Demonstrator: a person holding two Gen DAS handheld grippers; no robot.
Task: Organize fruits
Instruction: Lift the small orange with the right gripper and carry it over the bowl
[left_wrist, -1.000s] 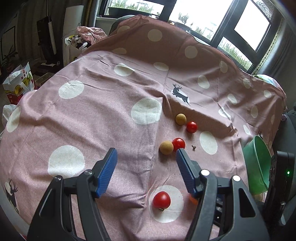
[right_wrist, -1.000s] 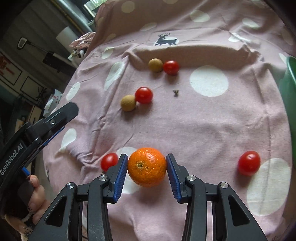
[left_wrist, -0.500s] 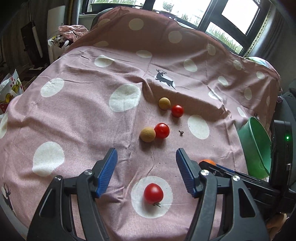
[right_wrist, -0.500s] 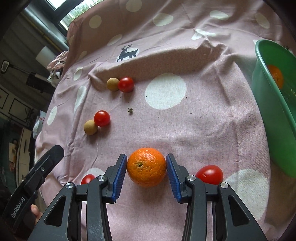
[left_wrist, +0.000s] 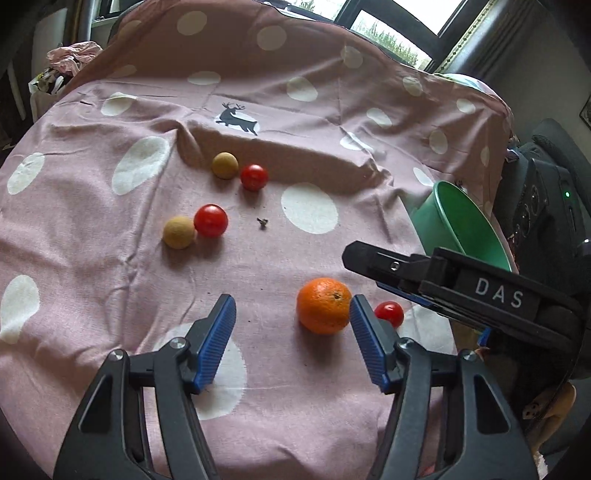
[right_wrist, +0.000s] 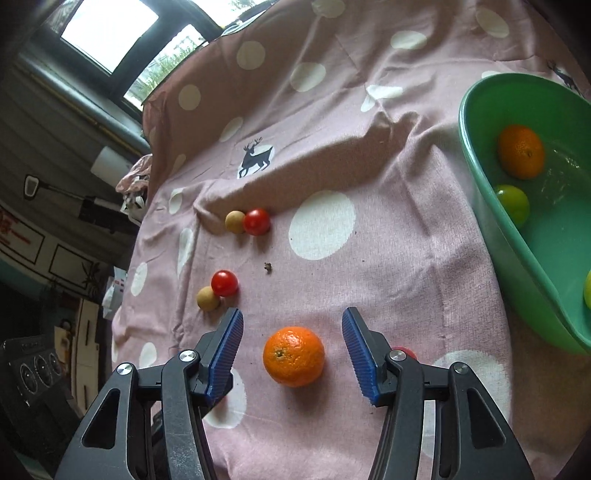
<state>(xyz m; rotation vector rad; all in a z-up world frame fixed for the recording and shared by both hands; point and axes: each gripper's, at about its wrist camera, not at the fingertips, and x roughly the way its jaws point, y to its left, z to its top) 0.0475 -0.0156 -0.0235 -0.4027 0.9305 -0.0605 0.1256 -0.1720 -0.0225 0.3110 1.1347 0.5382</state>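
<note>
R gripper (right_wrist: 291, 350) fingers just spread, orange (right_wrist: 293, 356) between untouched on surface (right_wrist: 388, 277); L gripper (left_wrist: 291, 343) fingers spread, nothing held.

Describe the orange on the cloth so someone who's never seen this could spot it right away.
Start at the pink polka-dot cloth, left of the green basin. The orange lies between the right gripper's open blue fingers. It is the biggest fruit on the cloth and the only orange-coloured one there.

Both grippers are black plastic frames with ribbed blue pads (left_wrist: 216, 343) and silver screws; the right gripper (left_wrist: 436, 284) reads "DAS" in white.
</note>
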